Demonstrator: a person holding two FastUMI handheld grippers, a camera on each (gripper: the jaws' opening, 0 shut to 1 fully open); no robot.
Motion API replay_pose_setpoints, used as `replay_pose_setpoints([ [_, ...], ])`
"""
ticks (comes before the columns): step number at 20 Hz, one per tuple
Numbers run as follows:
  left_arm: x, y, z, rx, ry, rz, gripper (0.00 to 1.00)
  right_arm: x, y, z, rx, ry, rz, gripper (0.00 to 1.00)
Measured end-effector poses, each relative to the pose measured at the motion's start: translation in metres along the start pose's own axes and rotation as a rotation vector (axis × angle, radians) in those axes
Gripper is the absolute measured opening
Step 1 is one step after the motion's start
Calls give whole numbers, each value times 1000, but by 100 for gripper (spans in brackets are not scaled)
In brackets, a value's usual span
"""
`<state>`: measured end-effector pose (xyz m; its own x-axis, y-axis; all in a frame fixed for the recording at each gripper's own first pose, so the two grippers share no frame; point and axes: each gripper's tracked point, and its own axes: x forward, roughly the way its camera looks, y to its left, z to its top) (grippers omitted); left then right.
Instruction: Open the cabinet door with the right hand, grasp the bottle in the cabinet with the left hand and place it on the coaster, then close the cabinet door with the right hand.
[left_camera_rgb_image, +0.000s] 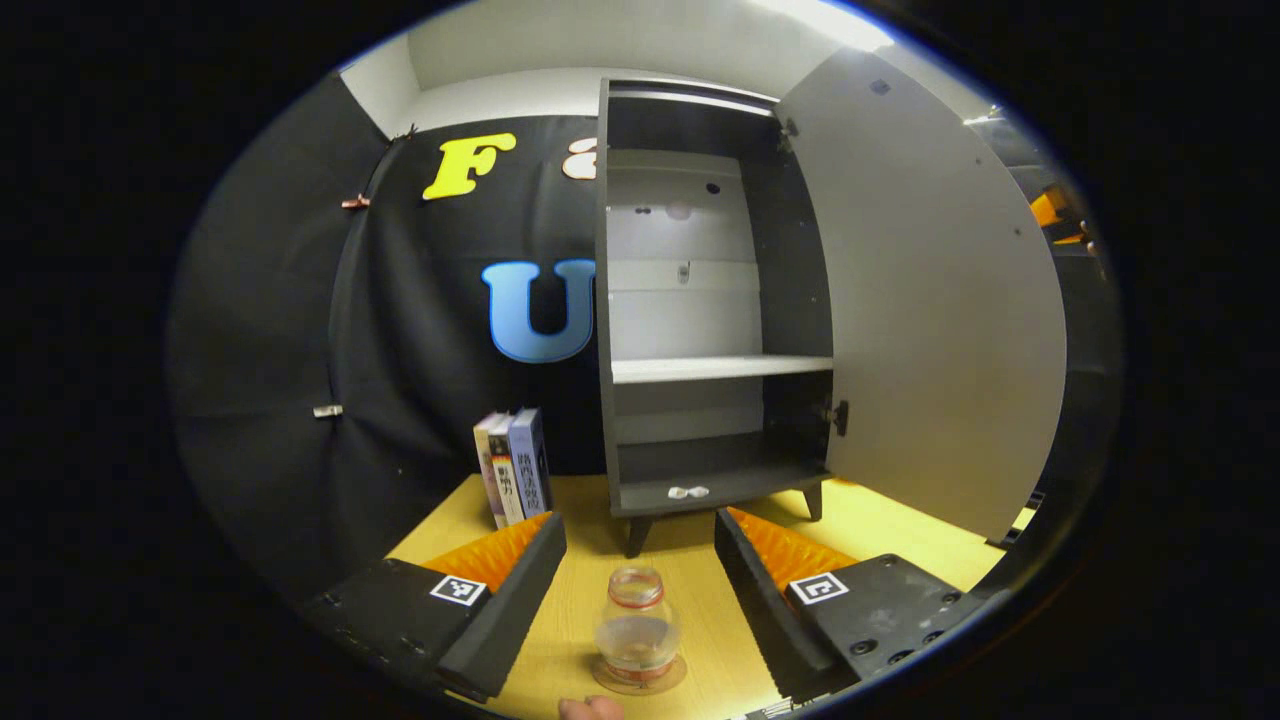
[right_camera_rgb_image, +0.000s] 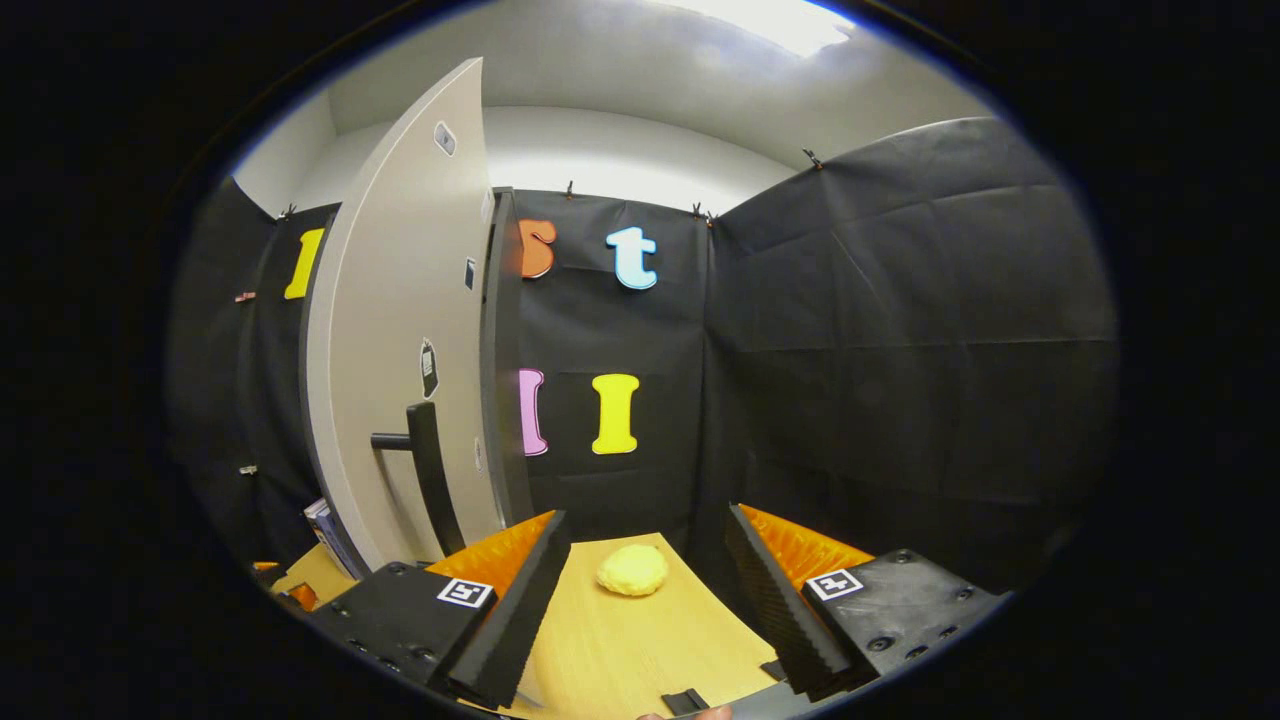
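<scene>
- Books (left_camera_rgb_image: 513, 462): a short row stands upright on the table (left_camera_rgb_image: 580, 590), beyond your left gripper's left finger and just beside the cabinet (left_camera_rgb_image: 690, 300); you need not touch them.
- Left gripper (left_camera_rgb_image: 640, 575): fingers wide apart, holding nothing.
- Bottle (left_camera_rgb_image: 637, 632): stands upright on the coaster (left_camera_rgb_image: 640, 682), between the two fingers and touching neither, so the placing looks done. Draw this gripper straight back so neither finger clips the glass.
- Cabinet: ahead of the left fingers, shelves bare; two small pale bits lie on the bottom shelf, too small to name.
- Door (right_camera_rgb_image: 400, 330): swung wide open. In the right gripper view it stands beyond the left finger, with its handle (right_camera_rgb_image: 428, 470) just above that fingertip.
- Right gripper (right_camera_rgb_image: 645, 590): fingers apart and empty, touching nothing.
- Step in hand, as judged: closing the door. Bring the fingers to the handle or the door's outer face, then push along the hinge arc slowly to avoid a slam.
- Yellow lump (right_camera_rgb_image: 632, 569): lies on the table ahead, between the right fingers; leave it.
</scene>
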<state>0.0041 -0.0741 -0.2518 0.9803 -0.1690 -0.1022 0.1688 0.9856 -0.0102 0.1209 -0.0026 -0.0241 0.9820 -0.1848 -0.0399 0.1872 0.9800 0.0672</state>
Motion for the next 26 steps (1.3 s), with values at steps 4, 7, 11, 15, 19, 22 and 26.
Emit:
replay_pose_setpoints([
  [4, -15, 6, 69, -93, -19, 56, 94, 2, 4, 4, 1, -7, 24, 98],
  [7, -21, 2, 110, -91, -30, 55, 94, 0, 16, 3, 16, -2, 71, 97],
  [11, -27, 11, 134, -66, -8, 71, 95, -2, 33, 6, -7, -18, 103, 91],
  [15, -32, 25, 135, -62, 11, 94, 95, -6, 45, 7, -19, -16, 95, 97],
  [19, -34, 35, 125, -55, 27, 93, 95, -9, 54, 4, 1, 0, 90, 95],
  [22, -33, 38, 127, -70, 25, 80, 95, -14, 72, 2, 23, 15, 111, 95],
  [26, -28, 38, 130, -76, 20, 73, 95, -26, 105, -1, 36, 31, 164, 96],
])
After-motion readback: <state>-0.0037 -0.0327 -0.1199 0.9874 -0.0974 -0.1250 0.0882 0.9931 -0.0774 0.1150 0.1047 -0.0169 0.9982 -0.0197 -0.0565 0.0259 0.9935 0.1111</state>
